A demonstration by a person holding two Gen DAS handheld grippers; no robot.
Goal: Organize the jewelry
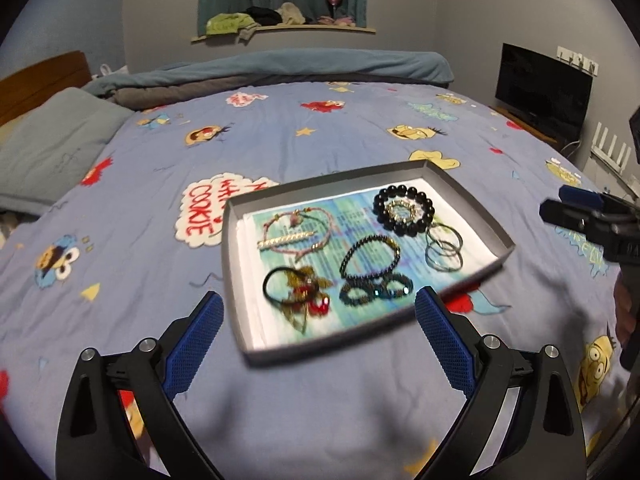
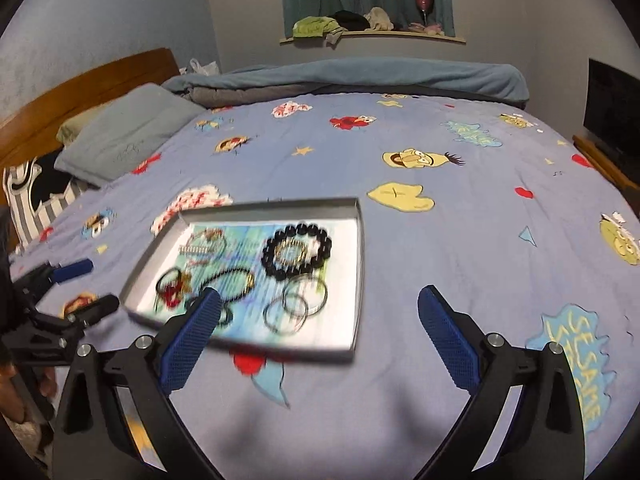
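The left gripper (image 1: pixel 320 334) fills the bottom of its own view with both blue pads spread wide and nothing between them; it hangs above the bedspread (image 1: pixel 320 128), just short of the near rim of the tray (image 1: pixel 234 272). The right gripper (image 2: pixel 320 334) stands equally wide and empty in the lower part of its view, its left pad overlapping the tray's near corner in the picture, though contact cannot be told through the blur.

The shallow grey tray lies at mid-frame on the bed, lined with printed paper, all the jewelry inside it. At upper right of the tray sits the black bead bracelet (image 1: pixel 404 210), probably the heaviest and stiffest piece, best pinched across its beads. Just below it, the thin wire hoops (image 1: pixel 444 250) look light, slippery and easily bent; take one by its rim. The pink cord bracelet (image 1: pixel 298 230) at upper left is limp and will droop. The hair tie with red charms (image 1: pixel 298 294) at lower left looks soft, likely to snag.
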